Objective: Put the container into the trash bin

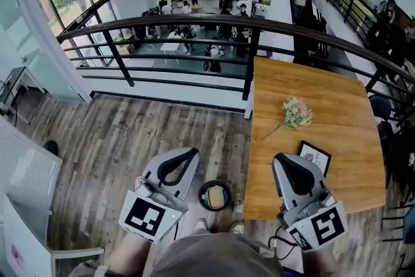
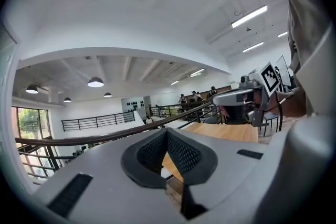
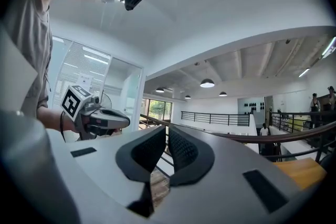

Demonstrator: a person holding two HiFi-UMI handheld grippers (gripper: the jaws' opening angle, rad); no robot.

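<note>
A small round black trash bin (image 1: 202,192) stands on the wooden floor right below me, between the two grippers. A pale tan container (image 1: 216,198) lies inside it. My left gripper (image 1: 189,153) hangs in the air over the floor to the bin's left; its jaws (image 2: 167,132) meet at the tips with nothing between them. Over the near corner of the wooden table (image 1: 343,139), to the bin's right, my right gripper (image 1: 283,157) is also shut and empty (image 3: 167,131). Each gripper view shows the other gripper beside it.
On the table lie a small bunch of flowers (image 1: 296,112) and a dark framed card (image 1: 315,157). A black railing (image 1: 194,21) runs across beyond the floor and table, with a lower hall behind it. A white cabinet (image 1: 23,173) stands at the left.
</note>
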